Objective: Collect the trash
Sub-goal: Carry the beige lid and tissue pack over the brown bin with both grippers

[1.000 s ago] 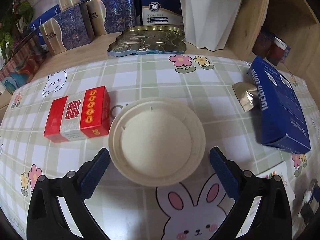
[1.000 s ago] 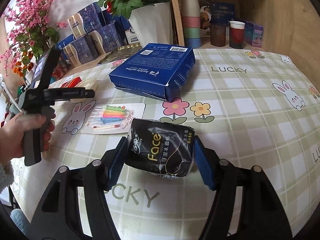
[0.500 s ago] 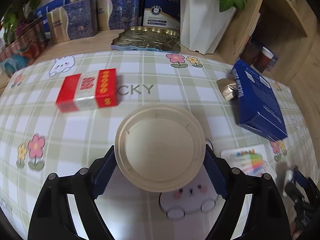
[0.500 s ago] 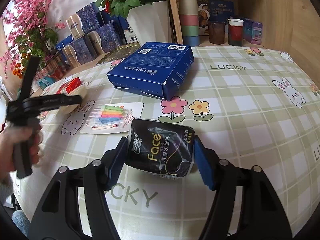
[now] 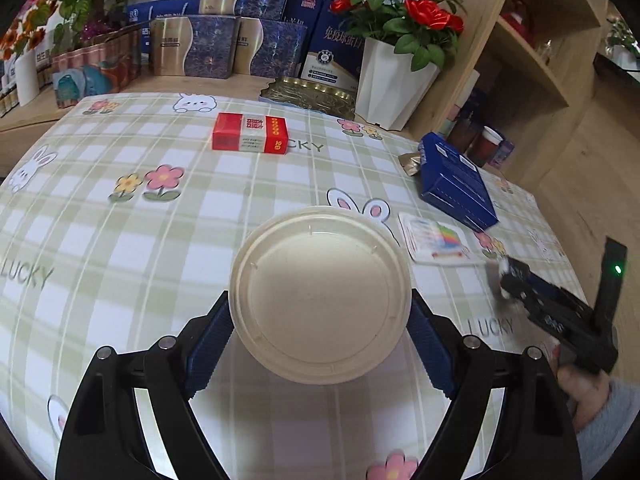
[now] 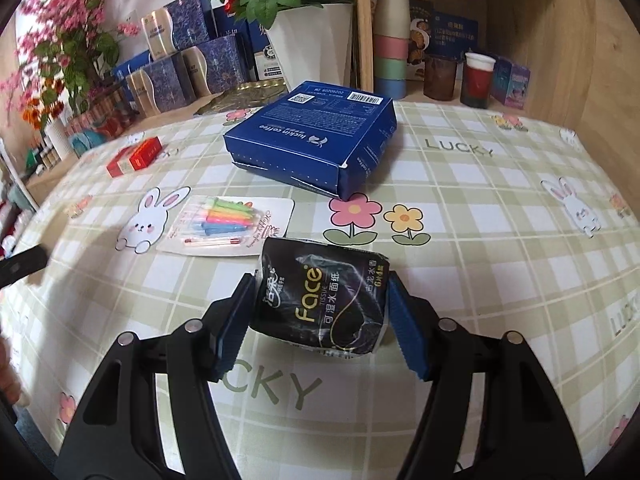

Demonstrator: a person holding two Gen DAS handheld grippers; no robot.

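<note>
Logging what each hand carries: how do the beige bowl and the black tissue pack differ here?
The beige bowl is round, rigid and plain; the black tissue pack is a soft, crinkled wrapper printed "Face". The bowl is seen bottom-first, while the pack shows its printed face. The bowl fills the left tongs wider than the pack fills the right tongs. Both are gripped between blue pads above the checked tablecloth.

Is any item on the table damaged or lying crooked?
Yes. The blue coffee box has a torn, dented front corner and lies at an angle to the tablecloth's checks. A crumpled gold wrapper sits against its far end. Nothing looks spilled.
</note>
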